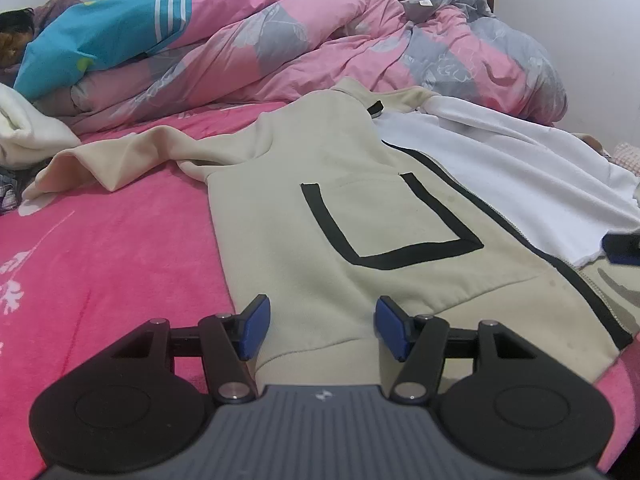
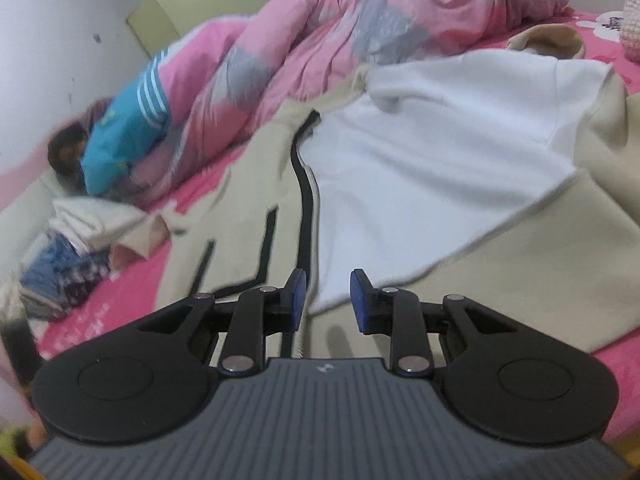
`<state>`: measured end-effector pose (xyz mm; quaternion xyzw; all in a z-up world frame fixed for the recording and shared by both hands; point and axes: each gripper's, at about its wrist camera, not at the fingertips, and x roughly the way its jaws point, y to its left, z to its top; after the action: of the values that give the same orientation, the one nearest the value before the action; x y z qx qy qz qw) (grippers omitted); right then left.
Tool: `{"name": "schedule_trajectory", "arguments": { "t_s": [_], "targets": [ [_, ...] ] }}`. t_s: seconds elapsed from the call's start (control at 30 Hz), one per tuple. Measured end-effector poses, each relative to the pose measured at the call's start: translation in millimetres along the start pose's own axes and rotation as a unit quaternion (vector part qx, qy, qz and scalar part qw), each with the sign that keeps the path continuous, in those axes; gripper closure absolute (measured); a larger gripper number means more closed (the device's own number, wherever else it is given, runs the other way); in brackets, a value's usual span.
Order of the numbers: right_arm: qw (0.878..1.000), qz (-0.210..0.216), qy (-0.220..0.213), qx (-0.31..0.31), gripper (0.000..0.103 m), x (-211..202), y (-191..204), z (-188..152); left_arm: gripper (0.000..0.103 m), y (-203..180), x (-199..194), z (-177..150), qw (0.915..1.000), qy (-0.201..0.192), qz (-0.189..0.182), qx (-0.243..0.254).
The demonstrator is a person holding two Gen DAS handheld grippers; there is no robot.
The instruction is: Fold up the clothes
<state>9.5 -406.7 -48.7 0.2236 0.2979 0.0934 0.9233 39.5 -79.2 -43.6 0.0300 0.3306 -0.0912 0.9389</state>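
Note:
A beige zip jacket [image 1: 360, 216] with black trim and a black-outlined pocket lies spread on the pink bedsheet [image 1: 104, 248]. Its right front panel is turned back and shows the white lining [image 1: 520, 184]. One sleeve [image 1: 120, 160] stretches to the left. My left gripper [image 1: 322, 328] is open and empty, just above the jacket's bottom hem. My right gripper [image 2: 328, 300] is open and empty over the zip edge, where the white lining [image 2: 440, 160] meets the beige jacket front [image 2: 248, 216]. Its blue tip also shows in the left wrist view [image 1: 624, 248].
A bunched pink and grey duvet [image 1: 360, 40] lies along the far side of the bed with a blue striped garment [image 1: 104, 36] on it. White and patterned clothes [image 2: 76, 240] are piled at the left. A wall stands behind.

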Motion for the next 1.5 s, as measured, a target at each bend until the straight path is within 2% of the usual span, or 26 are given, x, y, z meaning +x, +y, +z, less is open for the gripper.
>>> {"name": "schedule_trajectory", "arguments": {
  "t_s": [0.17, 0.33, 1.5],
  "targets": [
    [0.998, -0.038, 0.021, -0.051, 0.080, 18, 4, -13, 0.043, -1, 0, 0, 1.0000, 0.000, 0.001, 0.002],
    [0.997, -0.038, 0.019, -0.070, 0.080, 21, 1, -20, 0.042, -1, 1, 0, 1.0000, 0.001, 0.003, 0.002],
    [0.995, -0.037, 0.022, -0.086, 0.079, 22, 3, -22, 0.040, -4, 3, 5, 0.9997, 0.019, 0.015, -0.001]
  ]
}}
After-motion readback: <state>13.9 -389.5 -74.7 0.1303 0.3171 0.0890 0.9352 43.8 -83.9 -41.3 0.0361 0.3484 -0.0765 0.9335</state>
